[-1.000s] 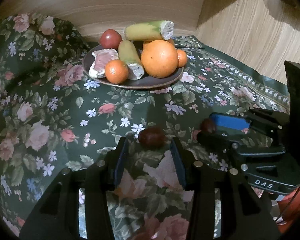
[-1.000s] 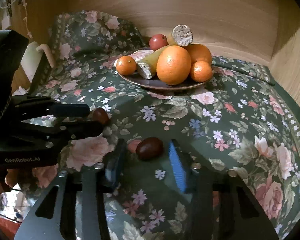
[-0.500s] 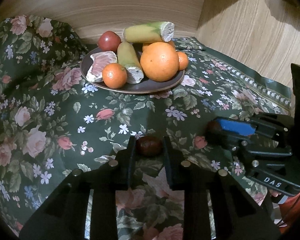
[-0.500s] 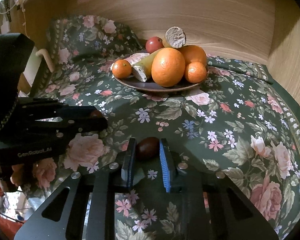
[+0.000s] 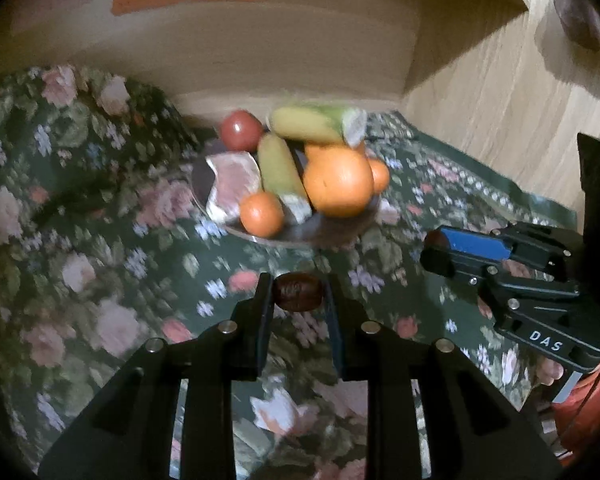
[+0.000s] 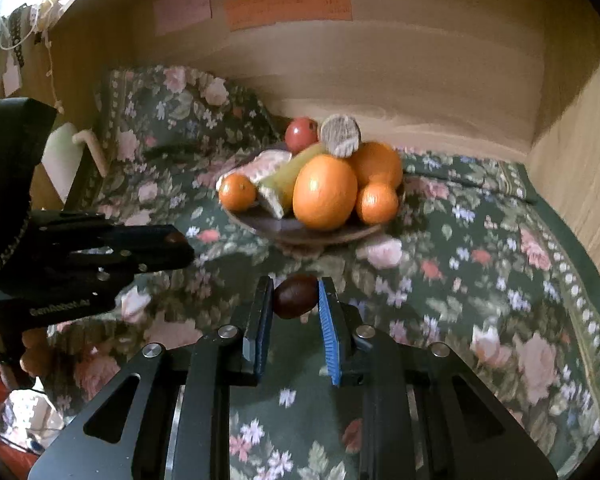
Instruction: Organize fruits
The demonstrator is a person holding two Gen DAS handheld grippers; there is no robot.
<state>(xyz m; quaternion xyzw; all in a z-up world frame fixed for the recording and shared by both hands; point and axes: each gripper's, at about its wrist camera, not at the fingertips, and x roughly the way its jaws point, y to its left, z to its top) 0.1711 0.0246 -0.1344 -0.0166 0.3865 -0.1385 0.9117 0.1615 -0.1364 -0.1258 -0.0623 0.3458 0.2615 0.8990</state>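
Observation:
My left gripper [image 5: 297, 292] is shut on a small dark brown fruit [image 5: 297, 291], held above the floral cloth. In the right wrist view my right gripper [image 6: 295, 294] is shut on a second dark brown fruit [image 6: 295, 295], also lifted off the cloth. Each gripper shows in the other's view: the right one [image 5: 440, 246] at the right with its fruit at the tip, the left one [image 6: 176, 240] at the left. Beyond both stands a dark plate [image 5: 300, 232] piled with oranges [image 5: 338, 182], banana pieces [image 5: 280, 164], a red fruit [image 5: 241, 130] and a pinkish wedge [image 5: 232, 178].
A dark green floral cloth [image 6: 480, 280] covers the surface. Wooden walls close the back [image 6: 380, 72] and the right side [image 6: 580, 152], with coloured paper notes [image 6: 288, 4] on the back wall. The cloth bunches up at the back left [image 6: 160, 108].
Both grippers closed on the dark fruits that lay between their open fingers on the cloth, then rose with them. The plate now looks lower and farther in both views.

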